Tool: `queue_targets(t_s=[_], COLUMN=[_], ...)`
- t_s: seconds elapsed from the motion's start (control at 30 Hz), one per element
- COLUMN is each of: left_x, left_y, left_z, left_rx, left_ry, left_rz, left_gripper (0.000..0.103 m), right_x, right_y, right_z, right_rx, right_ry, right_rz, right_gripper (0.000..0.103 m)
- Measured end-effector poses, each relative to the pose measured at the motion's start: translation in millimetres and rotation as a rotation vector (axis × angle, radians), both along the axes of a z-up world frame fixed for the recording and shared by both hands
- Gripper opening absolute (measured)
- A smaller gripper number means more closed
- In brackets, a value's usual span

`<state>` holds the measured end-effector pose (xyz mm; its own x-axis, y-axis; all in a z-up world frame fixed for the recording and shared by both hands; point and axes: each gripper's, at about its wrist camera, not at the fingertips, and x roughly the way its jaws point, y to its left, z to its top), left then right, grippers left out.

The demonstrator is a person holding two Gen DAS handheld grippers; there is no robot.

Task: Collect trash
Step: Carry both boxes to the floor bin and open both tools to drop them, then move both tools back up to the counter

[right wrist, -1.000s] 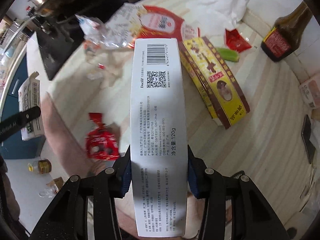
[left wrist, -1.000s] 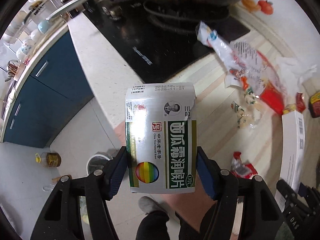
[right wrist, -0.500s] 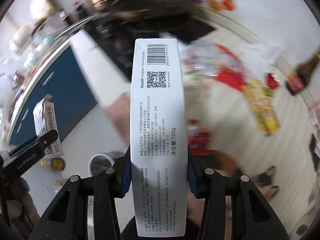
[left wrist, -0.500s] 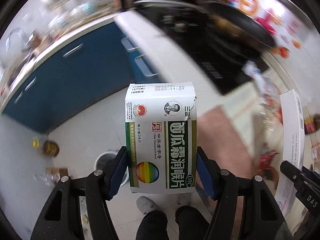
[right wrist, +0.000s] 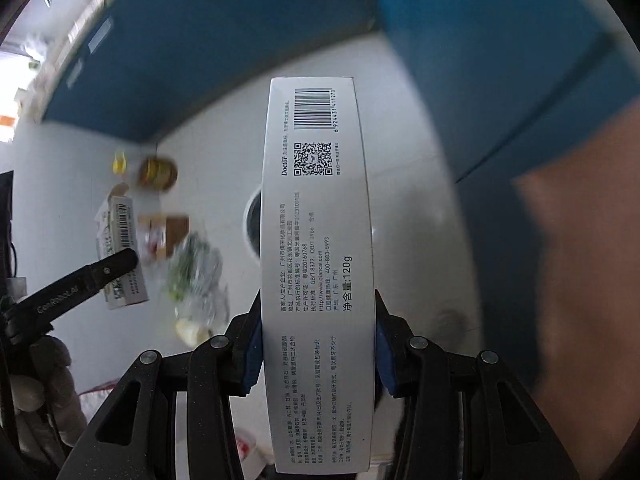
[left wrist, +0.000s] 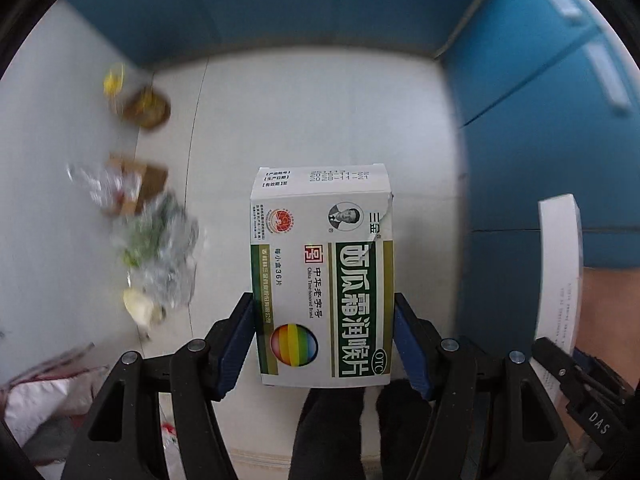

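Now both views have swung off the tabletop to the floor, left gripper [left wrist: 324, 340] clenching medicine box [left wrist: 322, 276], right gripper [right wrist: 318, 344] clenching toothpaste box [right wrist: 316, 264], bin [right wrist: 253, 227] just ahead.

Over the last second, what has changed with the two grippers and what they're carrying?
Both grippers swung away from the littered countertop and stove to face the floor by the blue cabinets. Unchanged: the left gripper stays clamped on the medicine box, the right gripper on the long white box.

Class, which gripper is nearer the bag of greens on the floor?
Left. The bag of greens lies just left of the left gripper; the right gripper is farther right, beyond the left one.
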<state>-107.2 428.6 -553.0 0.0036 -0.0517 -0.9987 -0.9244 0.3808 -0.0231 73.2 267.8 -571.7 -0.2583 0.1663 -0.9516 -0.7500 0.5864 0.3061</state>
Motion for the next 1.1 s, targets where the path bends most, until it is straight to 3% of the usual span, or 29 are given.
queue_targets(t_s=[0.2,0.3,0.43,0.5,0.53,0.57,0.73,0.9,1.1], left_x=[-29.7,-32.3,-40.1,-49.6,-52.6,-58.4,-64.1,-71.1,-74.7], left_y=[45.6,60.7,68.0,71.8,72.8,74.3,74.4,57.5,28.3], left_z=[-175.8,-236.8,-278.3,-283.0,-279.7,-274.4,-225.5,-151.7,-54.0], left_rx=[-0.184,-0.248,-0.259,-0.259,-0.255,-0.240,-0.099,0.082,0.201], left_ry=[-0.008,-0.025,0.009,0.000,-0.010,-0.011,0.065,0.110,0.069], left_rz=[0.116,0.124,0.111,0.133,0.145,0.156,0.138,0.118,0.121], left_gripper=[0.063,0.064,0.068,0.089,0.097,0.097,0.097,0.097,0.103], right_x=[-43.9,-50.7,-60.3,-60.2,-57.7,-57.8,-47.3,-45.7,-62.9], right_y=[64.4,87.5,106.1,112.3,114.6,117.0,115.3,111.6,107.4], right_z=[-194.7,-265.4,-323.6,-334.2,-337.6,-334.4,-301.7,-221.4,-118.5], right_rx=[-0.126,-0.180,-0.241,-0.254,-0.256,-0.256,-0.239,-0.161,-0.059], right_ry=[0.200,0.252,0.274,0.264,0.258,0.239,0.107,-0.142,-0.290], right_rz=[0.086,0.120,0.180,0.198,0.201,0.206,0.217,0.258,0.291], right_gripper=[0.048,0.048,0.049,0.060,0.071,0.078,0.093,0.103,0.103])
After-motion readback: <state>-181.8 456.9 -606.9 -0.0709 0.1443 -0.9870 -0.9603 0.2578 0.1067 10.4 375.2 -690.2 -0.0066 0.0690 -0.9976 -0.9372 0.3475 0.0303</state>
